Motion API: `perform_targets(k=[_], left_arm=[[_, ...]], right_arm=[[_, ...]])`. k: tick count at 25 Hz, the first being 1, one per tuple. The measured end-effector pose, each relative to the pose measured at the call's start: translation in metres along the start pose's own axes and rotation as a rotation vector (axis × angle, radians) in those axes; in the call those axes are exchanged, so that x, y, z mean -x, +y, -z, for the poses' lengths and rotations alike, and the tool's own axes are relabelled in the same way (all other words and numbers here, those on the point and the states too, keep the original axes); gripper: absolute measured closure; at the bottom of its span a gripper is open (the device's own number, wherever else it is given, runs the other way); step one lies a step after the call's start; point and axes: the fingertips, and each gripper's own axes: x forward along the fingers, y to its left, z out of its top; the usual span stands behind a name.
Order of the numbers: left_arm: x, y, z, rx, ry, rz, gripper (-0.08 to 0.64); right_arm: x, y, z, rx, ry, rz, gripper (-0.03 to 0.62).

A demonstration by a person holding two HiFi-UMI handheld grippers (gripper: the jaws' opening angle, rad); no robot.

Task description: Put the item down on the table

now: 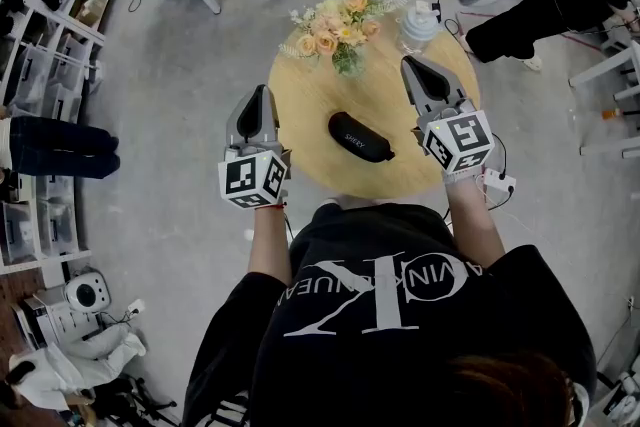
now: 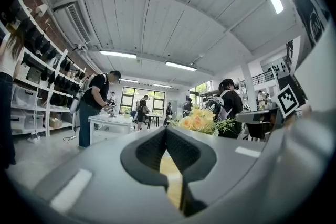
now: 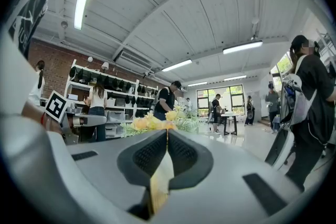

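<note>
Black and hard-looking, the case point(image 1: 360, 137) lies flat on the round wooden worktop point(image 1: 310, 80), free of both grippers, so I judge that the putting down is done. The left gripper point(image 1: 262, 95) has its fingers pressed together with nothing between them; in the left gripper view only a thin light line shows where the pads meet. The right gripper point(image 1: 412, 65) is the same: fingers fully closed and empty. The case lies between the two grippers, to the right of the left fingers and to the left of the right fingers, and behind both pairs of tips, toward the person. Its long axis runs on a slant, the end toward the left fingers farther from the person and the end toward the right fingers nearer. The right fingers seem a little nearer to it. The left fingers hang at the left edge of the worktop, the right ones over its right part. Ahead of the tips stand the flowers point(image 1: 338, 25) and a clear jar point(image 1: 418, 23), so there is little room forward. Open room is on the bare wood around the case and backward.
</note>
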Motion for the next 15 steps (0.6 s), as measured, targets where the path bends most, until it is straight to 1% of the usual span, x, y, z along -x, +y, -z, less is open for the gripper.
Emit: perform_targets(k=[15], left_arm=[[-0.0046,-0.0014,0.0014,-0.004,0.011,0.004,0.548]], right_arm=[[-0.0013,-0.0065,0.0043,-0.014,0.007,0.006,0.574]])
